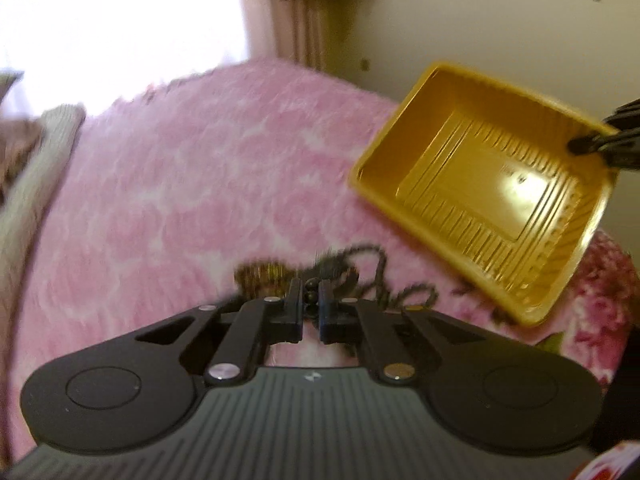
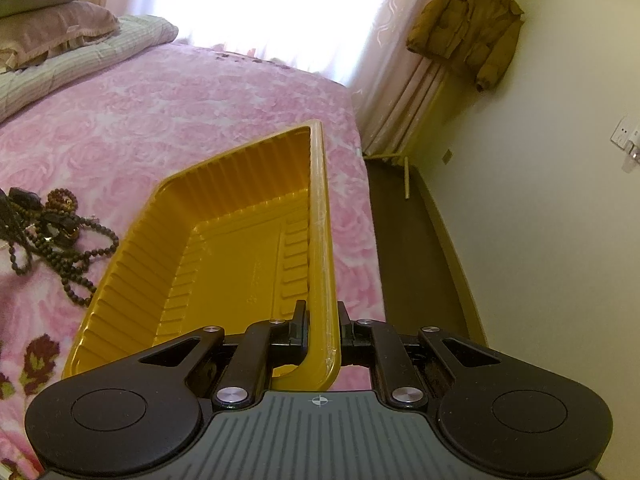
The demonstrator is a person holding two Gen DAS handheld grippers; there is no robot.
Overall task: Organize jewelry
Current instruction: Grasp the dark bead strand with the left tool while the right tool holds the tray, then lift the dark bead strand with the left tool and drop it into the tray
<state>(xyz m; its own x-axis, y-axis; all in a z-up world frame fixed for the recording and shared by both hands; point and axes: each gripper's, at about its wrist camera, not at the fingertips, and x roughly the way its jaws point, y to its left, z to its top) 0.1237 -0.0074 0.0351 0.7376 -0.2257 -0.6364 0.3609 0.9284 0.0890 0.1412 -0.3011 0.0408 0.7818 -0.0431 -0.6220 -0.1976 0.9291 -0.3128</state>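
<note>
Pink fluffy blanket with a rose pattern (image 1: 180, 184) covers the bed. From the left wrist view, the left gripper (image 1: 310, 300) has its jaws pinching a dark round bead of the tangled dark bead necklaces (image 1: 360, 276), which lie in a pile on the blanket. A shiny yellow plastic tray with ribbed walls (image 1: 420, 128) sits tilted just beside the pile.

From the right wrist view, the right gripper (image 2: 322, 316) has its jaws squeezing the smooth rim of the tray (image 2: 240, 184). The bead necklaces (image 2: 60, 236) lie left of the tray, touching its edge. A brown puffy jacket (image 2: 464, 24) hangs by the curtain.
</note>
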